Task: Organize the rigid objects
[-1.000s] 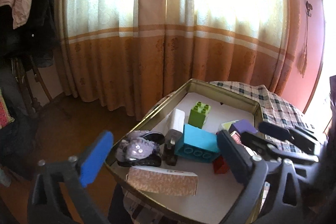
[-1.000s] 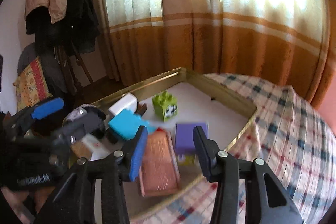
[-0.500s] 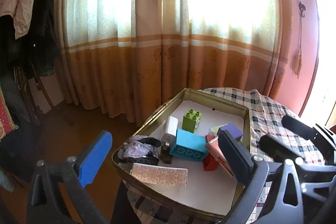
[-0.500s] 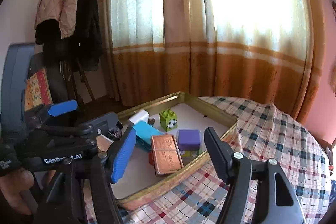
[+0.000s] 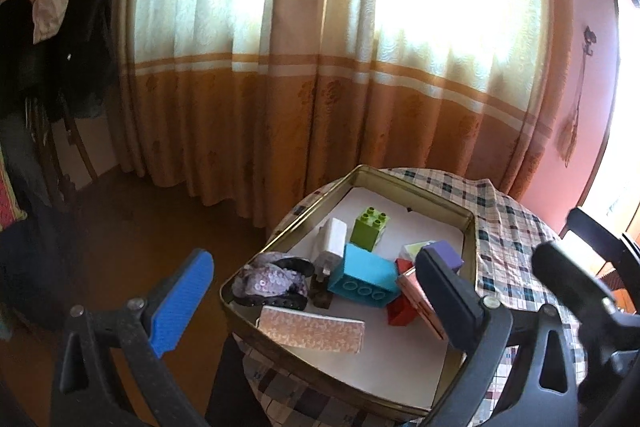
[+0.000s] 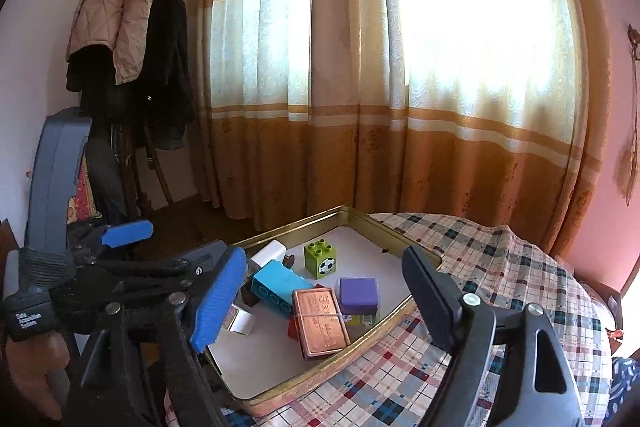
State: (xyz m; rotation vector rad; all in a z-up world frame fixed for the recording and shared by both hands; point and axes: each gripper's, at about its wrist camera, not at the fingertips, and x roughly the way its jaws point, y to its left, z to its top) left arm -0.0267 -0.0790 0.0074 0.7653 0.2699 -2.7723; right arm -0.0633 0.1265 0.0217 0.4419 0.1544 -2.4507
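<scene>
Ahead of right tool (image 6: 324, 303), below its tips: gold tin tray (image 6: 360, 341) on plaid-clothed table (image 6: 500, 267), holding copper box (image 6: 320, 323), purple block (image 6: 358, 295), green brick (image 6: 320, 261), cyan brick (image 6: 276, 285), white adapter (image 6: 268, 253). Right tool jaws opening, nothing between. Left tool (image 5: 316, 299) released, empty. Orange curtain (image 6: 360, 87) beyond.

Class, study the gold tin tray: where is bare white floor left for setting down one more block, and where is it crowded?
In the tray, bare floor lies behind the green brick toward the far corner, and along the near wall before the copper box. The middle, around the blue brick and purple block, is crowded.
</scene>
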